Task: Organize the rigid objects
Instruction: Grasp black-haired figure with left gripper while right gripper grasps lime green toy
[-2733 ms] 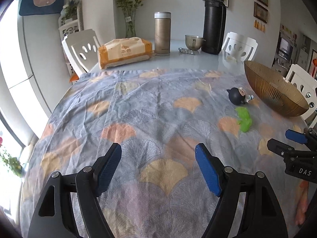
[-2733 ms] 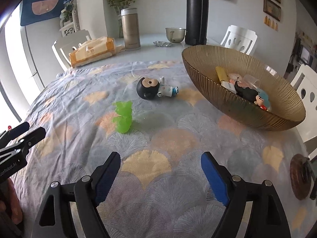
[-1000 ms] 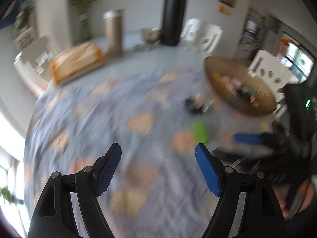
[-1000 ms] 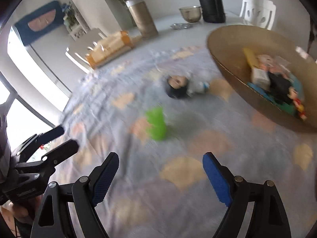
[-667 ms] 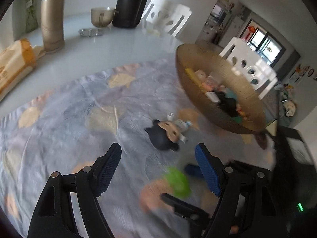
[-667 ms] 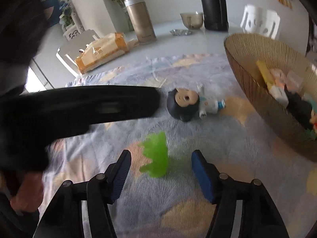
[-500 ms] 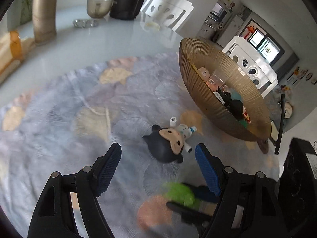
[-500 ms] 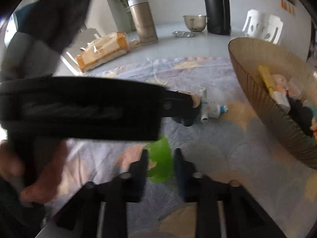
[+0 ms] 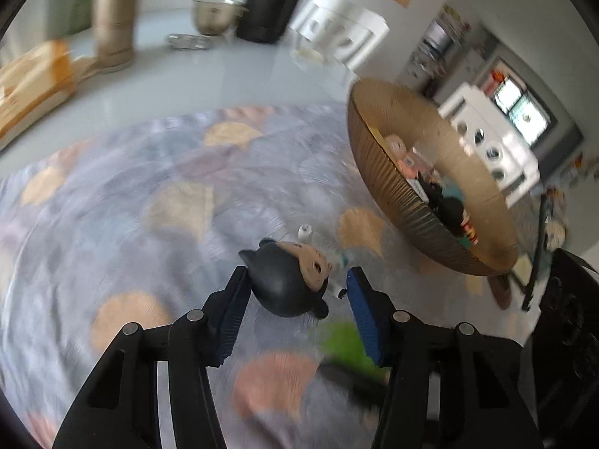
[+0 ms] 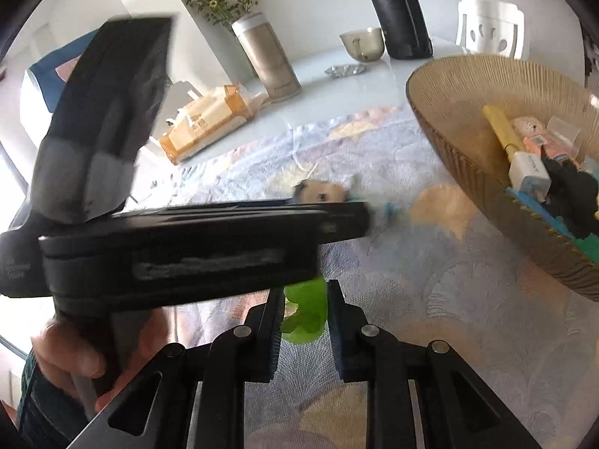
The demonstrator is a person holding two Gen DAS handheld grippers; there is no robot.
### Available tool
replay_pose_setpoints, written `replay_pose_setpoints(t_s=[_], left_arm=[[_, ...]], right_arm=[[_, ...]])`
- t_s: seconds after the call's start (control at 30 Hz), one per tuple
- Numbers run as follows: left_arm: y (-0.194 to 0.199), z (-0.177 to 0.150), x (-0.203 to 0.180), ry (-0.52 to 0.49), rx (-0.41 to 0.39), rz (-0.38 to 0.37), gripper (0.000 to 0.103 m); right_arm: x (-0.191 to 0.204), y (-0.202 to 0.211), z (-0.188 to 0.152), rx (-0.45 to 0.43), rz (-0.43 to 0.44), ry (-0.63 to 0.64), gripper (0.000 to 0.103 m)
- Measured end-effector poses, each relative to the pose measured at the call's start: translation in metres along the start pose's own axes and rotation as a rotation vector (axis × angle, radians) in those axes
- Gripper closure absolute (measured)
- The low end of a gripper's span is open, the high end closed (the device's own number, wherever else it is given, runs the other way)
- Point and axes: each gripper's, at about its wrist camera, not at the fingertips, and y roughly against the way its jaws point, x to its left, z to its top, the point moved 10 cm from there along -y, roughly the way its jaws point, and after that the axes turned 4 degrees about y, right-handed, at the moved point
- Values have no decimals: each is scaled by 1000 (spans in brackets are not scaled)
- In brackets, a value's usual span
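Right tongs (image 10: 304, 312) are clamped tight on the green toy (image 10: 307, 314), blue pads pressed to both its sides, low over the patterned cloth (image 10: 430, 280) that covers the near part of the counter (image 10: 337, 82). The left tongs (image 9: 294, 292) are closing now, and the dark-haired doll (image 9: 288, 284) sits right between them! The doll's big head is against the left pad, while a small gap shows at the right pad, so no firm grip. The doll lies on its side on the cloth, face turned toward the brown ribbed bowl (image 9: 404, 187), its small pale body pointing that way too.

From the right wrist view, the left tool's black body crosses the picture, gripped from below by a hand (image 10: 75, 359), and only the doll's face peeks above it. The green toy shows in the left wrist view as well, blurred, just behind the right pad.

The bowl stands near the counter's right edge, on the cloth, close to the doll but not touching it. Inside: a yellow stick (image 10: 501, 127), a white block (image 10: 529, 172), a pale figure (image 10: 535, 131), a dark figure (image 10: 572, 187).

Toward the far edge, on the bare white top: a gold flask (image 10: 269, 56), a tall black flask (image 10: 397, 7), a metal cup (image 10: 363, 43), a small metal dish (image 10: 344, 70) and a tissue pack (image 10: 206, 123). White chairs (image 10: 490, 26) stand beyond.
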Motion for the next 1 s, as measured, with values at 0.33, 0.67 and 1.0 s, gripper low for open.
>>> replay_pose_setpoints(t_s=[0.33, 0.67, 1.0], left_arm=[[85, -58, 38, 164, -200, 128, 71], [69, -80, 46, 174, -141, 65, 60], [60, -97, 37, 55, -114, 193, 27]], right_arm=[[-5, 46, -31, 45, -23, 104, 82], [-23, 52, -54, 43, -16, 149, 82], [-33, 50, -53, 48, -49, 118, 28]])
